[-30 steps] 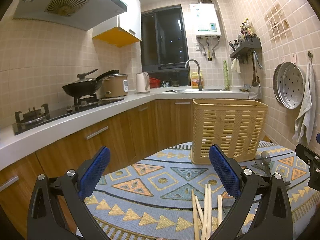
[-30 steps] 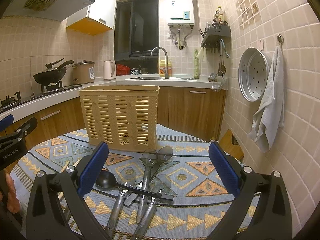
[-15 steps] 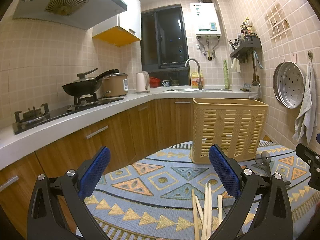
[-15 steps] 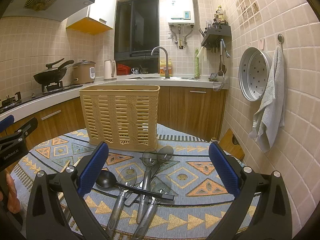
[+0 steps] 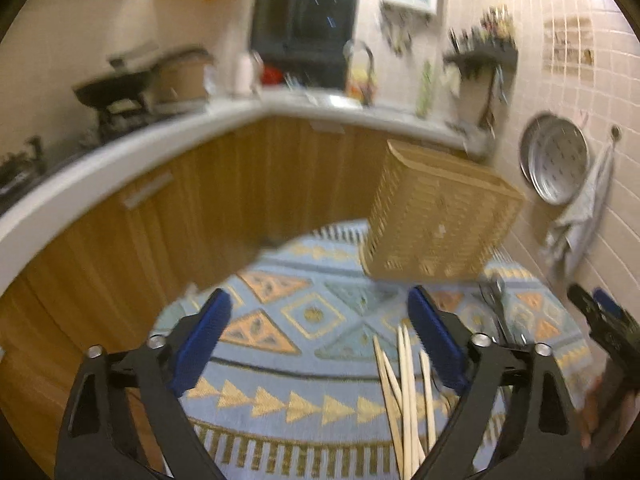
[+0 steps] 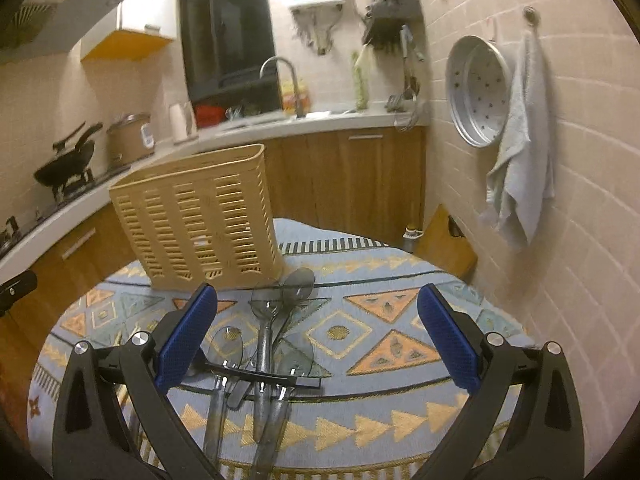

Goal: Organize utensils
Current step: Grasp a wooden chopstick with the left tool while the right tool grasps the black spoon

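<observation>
**Both grippers open over the cutlery, nothing picked up**

Plainly, the right gripper is spread wide and holds nothing; its blue pads frame the lower centre of the right wrist view. Directly ahead of it, between the pads and slightly toward the left one, lies the cluster of metal spoons, handles running down toward the bottom edge of the frame and bowls pointing up toward the basket. A black ladle lies crosswise over their handles, its long axis roughly left to right. So the spoons' long axes run about along the gripper's line of sight, while the ladle lies across it.

The left gripper is also wide open and empty. In the left wrist view, which is blurred, the wooden chopsticks lie at the lower right, just beside the right-hand pad, their length running up and down the frame.

Further out, the beige slotted basket stands on the patterned cloth of the bench, left of centre in the right view and right of centre in the left view, beyond both sets of utensils.

Judging from this, each gripper is nearer its own pile: the right one to the spoons, the left one to the chopsticks. The task seems barely begun, since all visible utensils lie on the bench.
</observation>
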Demonstrator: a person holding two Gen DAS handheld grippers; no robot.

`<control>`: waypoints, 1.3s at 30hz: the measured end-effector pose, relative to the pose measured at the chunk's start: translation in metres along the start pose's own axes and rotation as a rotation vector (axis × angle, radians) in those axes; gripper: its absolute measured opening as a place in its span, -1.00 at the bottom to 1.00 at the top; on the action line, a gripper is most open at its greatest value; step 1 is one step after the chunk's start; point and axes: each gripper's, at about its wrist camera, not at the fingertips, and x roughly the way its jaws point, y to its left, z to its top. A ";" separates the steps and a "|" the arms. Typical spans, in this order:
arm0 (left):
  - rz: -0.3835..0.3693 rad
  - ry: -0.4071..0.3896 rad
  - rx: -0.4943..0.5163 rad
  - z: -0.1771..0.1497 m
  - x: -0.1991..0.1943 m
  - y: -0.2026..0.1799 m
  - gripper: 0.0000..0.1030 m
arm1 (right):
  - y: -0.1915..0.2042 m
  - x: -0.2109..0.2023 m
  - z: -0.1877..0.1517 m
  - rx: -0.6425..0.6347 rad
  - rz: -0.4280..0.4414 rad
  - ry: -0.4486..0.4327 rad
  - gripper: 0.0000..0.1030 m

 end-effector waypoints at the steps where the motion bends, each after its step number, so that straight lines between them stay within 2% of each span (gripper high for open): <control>1: -0.035 0.059 0.000 0.002 0.008 0.001 0.53 | 0.000 0.001 0.007 -0.019 0.018 0.019 0.86; 2: -0.083 0.127 -0.005 0.003 0.017 0.002 0.48 | 0.000 0.002 0.012 -0.036 0.034 0.034 0.86; 5: -0.160 0.269 0.000 -0.002 0.039 -0.004 0.28 | 0.004 0.011 0.030 -0.111 0.075 0.105 0.86; 8: -0.214 0.377 0.060 -0.014 0.053 -0.025 0.15 | 0.011 0.030 0.043 -0.203 0.180 0.223 0.83; 10: -0.243 0.426 0.096 -0.020 0.058 -0.037 0.01 | 0.023 0.045 0.045 -0.308 0.270 0.319 0.69; 12: -0.265 0.462 0.109 -0.023 0.059 -0.046 -0.09 | 0.037 0.052 0.043 -0.398 0.323 0.358 0.55; 13: -0.264 0.478 0.120 -0.023 0.060 -0.049 -0.24 | 0.046 0.057 0.039 -0.462 0.354 0.385 0.44; 14: -0.259 0.491 0.144 -0.025 0.062 -0.054 -0.31 | 0.053 0.061 0.035 -0.499 0.391 0.412 0.37; 16: -0.239 0.506 0.175 -0.024 0.064 -0.060 -0.42 | 0.065 0.068 0.027 -0.547 0.477 0.459 0.10; 19: -0.217 0.533 0.210 -0.027 0.074 -0.070 -0.59 | 0.081 0.076 0.018 -0.631 0.558 0.499 0.01; 22: -0.210 0.582 0.215 -0.027 0.084 -0.068 -0.59 | 0.096 0.080 0.008 -0.720 0.638 0.543 0.00; 26: -0.203 0.630 0.204 -0.032 0.095 -0.066 -0.59 | 0.107 0.088 -0.003 -0.816 0.674 0.595 0.00; 28: -0.191 0.640 0.209 -0.031 0.102 -0.067 -0.59 | 0.113 0.094 -0.010 -0.852 0.666 0.617 0.00; 34: -0.178 0.658 0.235 -0.031 0.107 -0.074 -0.59 | 0.125 0.105 -0.020 -0.894 0.698 0.679 0.00; 35: -0.177 0.659 0.241 -0.031 0.108 -0.076 -0.59 | 0.130 0.106 -0.023 -0.908 0.695 0.695 -0.08; 36: -0.178 0.660 0.246 -0.031 0.107 -0.077 -0.59 | 0.130 0.108 -0.024 -0.921 0.685 0.712 -0.26; 39: -0.176 0.656 0.258 -0.029 0.111 -0.083 -0.60 | 0.134 0.109 -0.028 -0.913 0.663 0.726 -0.35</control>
